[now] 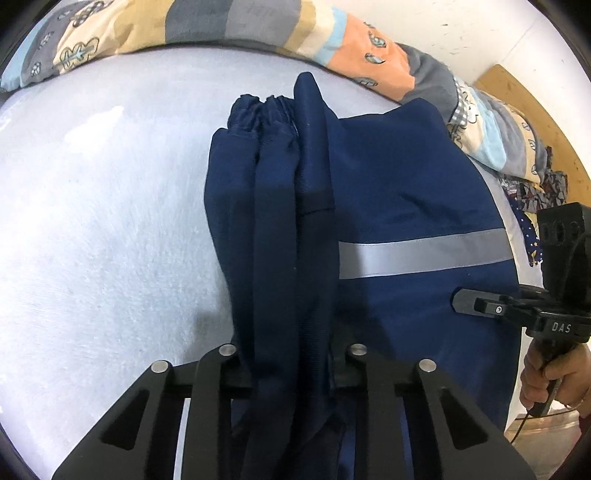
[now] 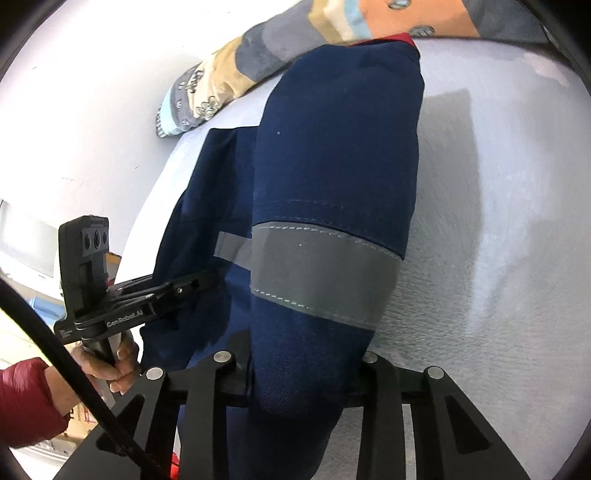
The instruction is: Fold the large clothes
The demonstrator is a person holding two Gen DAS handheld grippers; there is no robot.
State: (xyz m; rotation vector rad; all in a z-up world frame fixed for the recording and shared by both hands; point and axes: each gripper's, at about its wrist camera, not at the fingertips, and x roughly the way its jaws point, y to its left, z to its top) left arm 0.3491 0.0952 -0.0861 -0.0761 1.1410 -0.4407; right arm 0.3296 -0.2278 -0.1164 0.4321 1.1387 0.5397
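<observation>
Both wrist views show a dark navy-blue work garment of heavy woven cloth with a grey reflective band (image 1: 369, 206), lying on a pale bluish-white bed sheet (image 1: 92, 221). Its long axis runs away from both claws toward a patchwork quilt of grey, cream, pale blue and orange patches (image 1: 236, 26) bunched along the far edge.

The left claw (image 1: 291, 369) is closed on a bunched, hanging fold of navy cloth, which passes between its two black fingers and trails forward to an elasticated gathered cuff (image 1: 266, 105) at the far end. The right claw (image 2: 299, 373) is likewise clamped on a thick rounded roll of the same garment just below the reflective band (image 2: 321, 280). Each grip holds the near end of the cloth.

The relation that governs the coming move: the garment extends straight ahead of both claws, near end pinched, far end resting on the sheet beside the quilt. The two claws stand side by side across the garment's width, the left on the narrower gathered part, the right on the broader banded panel. Judged from this, carrying the near edge forward along the long axis would lay it over the far end. Neither hand is clearly nearer to that end, though fisheye distortion makes this uncertain.

A hand (image 2: 107, 360) emerging from a red padded sleeve (image 2: 26, 402) grips the left claw's handle.
</observation>
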